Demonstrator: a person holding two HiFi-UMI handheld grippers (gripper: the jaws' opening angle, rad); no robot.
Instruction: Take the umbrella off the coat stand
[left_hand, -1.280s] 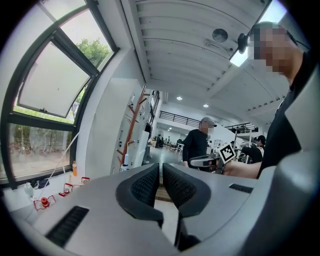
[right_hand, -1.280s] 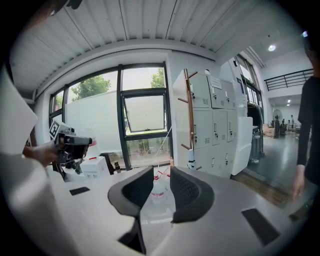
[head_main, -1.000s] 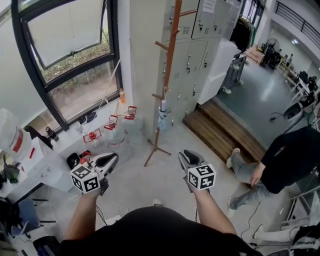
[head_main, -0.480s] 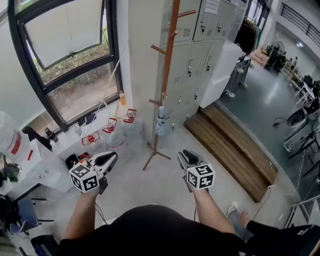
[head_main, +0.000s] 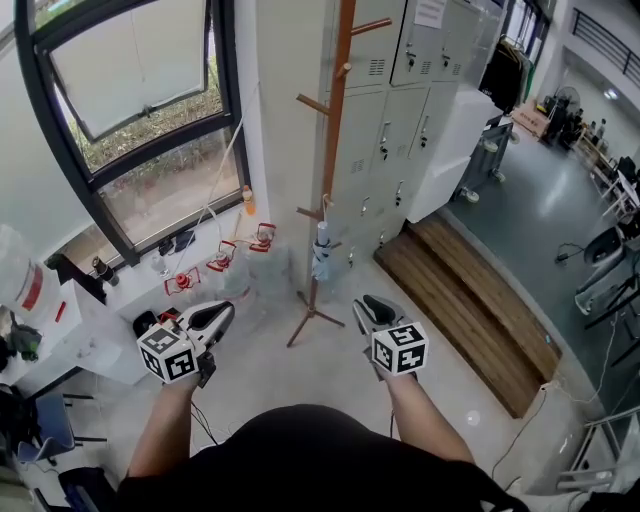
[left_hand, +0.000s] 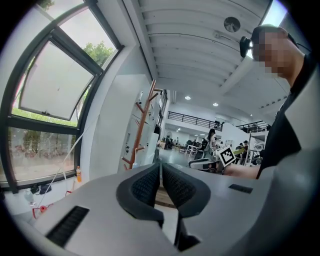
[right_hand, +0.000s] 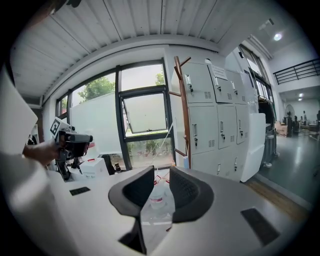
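Jaws on the left gripper (head_main: 222, 313) are pressed together on nothing, while those of the right gripper (head_main: 366, 308) stand apart, having just narrowed a little, also with nothing between them. A person holds both grippers out level over the pale floor (head_main: 300, 375), well short of the wooden coat stand (head_main: 336, 130). The stand rises upright in front of a bank of grey lockers (head_main: 395, 110), just right of a large black-framed window (head_main: 130, 110). The umbrella (head_main: 320, 250), folded and pale, hangs from a low peg on the stand's pole, untouched by either gripper. Clear water bottles (head_main: 240, 268) with red fittings cluster on the floor below the window, left of the stand's feet.
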